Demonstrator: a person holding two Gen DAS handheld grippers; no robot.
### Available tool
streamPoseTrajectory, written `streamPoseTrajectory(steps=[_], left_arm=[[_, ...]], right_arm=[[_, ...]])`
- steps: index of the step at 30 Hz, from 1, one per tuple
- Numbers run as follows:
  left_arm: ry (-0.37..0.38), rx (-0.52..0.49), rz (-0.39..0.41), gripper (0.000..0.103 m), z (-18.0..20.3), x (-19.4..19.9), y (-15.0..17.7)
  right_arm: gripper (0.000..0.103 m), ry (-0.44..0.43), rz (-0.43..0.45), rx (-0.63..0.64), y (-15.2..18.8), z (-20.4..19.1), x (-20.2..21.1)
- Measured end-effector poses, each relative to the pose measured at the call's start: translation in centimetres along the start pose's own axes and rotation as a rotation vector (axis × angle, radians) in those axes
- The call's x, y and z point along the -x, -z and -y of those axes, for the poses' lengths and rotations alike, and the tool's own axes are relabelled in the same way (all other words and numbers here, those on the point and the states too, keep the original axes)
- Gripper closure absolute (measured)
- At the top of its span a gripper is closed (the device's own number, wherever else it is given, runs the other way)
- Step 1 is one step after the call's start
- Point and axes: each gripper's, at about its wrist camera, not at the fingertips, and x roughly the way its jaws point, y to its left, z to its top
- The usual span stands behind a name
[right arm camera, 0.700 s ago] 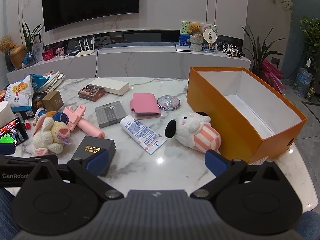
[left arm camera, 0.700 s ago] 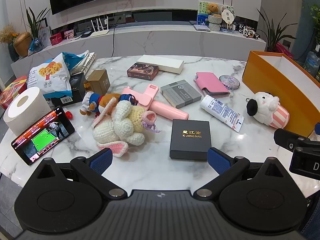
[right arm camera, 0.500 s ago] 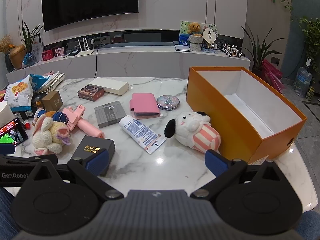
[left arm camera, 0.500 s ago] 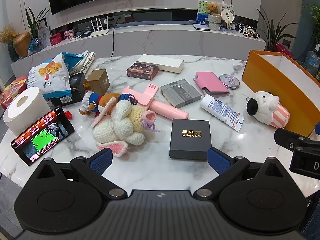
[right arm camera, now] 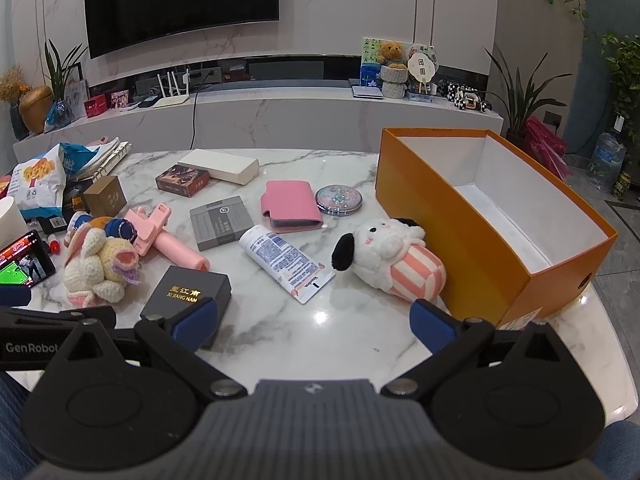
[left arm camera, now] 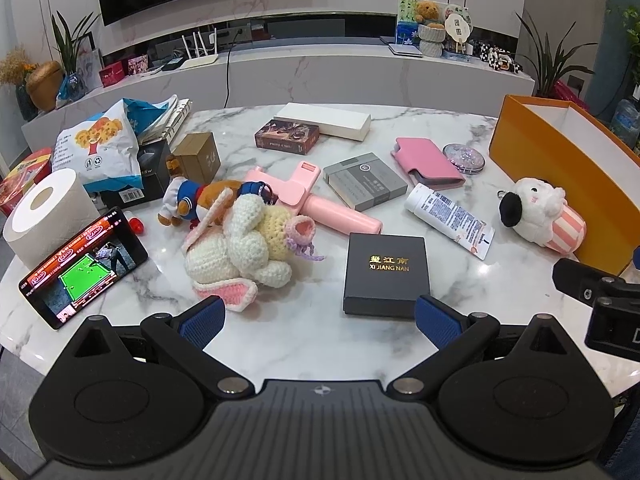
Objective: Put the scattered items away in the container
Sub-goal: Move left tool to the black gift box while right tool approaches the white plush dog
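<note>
An open orange box (right arm camera: 492, 216) with a white inside stands on the right of the marble table (right arm camera: 320, 320). Against its near wall lies a white plush dog (right arm camera: 384, 254) in a pink striped cup. A white tube (right arm camera: 284, 260), a pink wallet (right arm camera: 290, 204), a grey box (right arm camera: 222, 226), a black box (left arm camera: 386, 274), a pink handle (left arm camera: 316, 198) and a crocheted rabbit (left arm camera: 244, 244) are scattered across the table. My left gripper (left arm camera: 318, 318) hangs open above the near edge, by the black box. My right gripper (right arm camera: 314, 322) is open over bare marble, short of the plush dog.
A phone (left arm camera: 82, 268) showing snooker leans on a paper roll (left arm camera: 48, 212) at the left. A snack bag (left arm camera: 100, 148), a brown cube (left arm camera: 198, 156), a card box (left arm camera: 286, 136) and a long white box (left arm camera: 324, 122) sit further back. A round compact (right arm camera: 339, 199) lies by the wallet.
The right wrist view has drifted slightly, so the table items sit a little further left and back. The left view is unchanged, and both grippers stay open.
</note>
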Motion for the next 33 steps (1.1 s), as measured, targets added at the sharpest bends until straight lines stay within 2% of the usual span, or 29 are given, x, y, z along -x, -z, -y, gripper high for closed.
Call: streamPoseTrajectory(steps=[15, 25, 33], left_arm=[[0.028, -0.014, -0.024, 0.000, 0.6, -3.0, -0.2], [0.020, 0.012, -0.038, 0.000, -0.6, -4.3, -0.4], [0.077, -0.016, -0.025, 0.000, 0.9, -5.1, -0.6]], right_arm=[[0.000, 0.036, -0.020, -0.014, -0.1, 1.2, -1.6], [0.000, 0.049, -0.018, 0.018, -0.3, 1.3, -2.7], [0.000, 0.081, 0.003, 0.061, -0.5, 2.1, -3.7]])
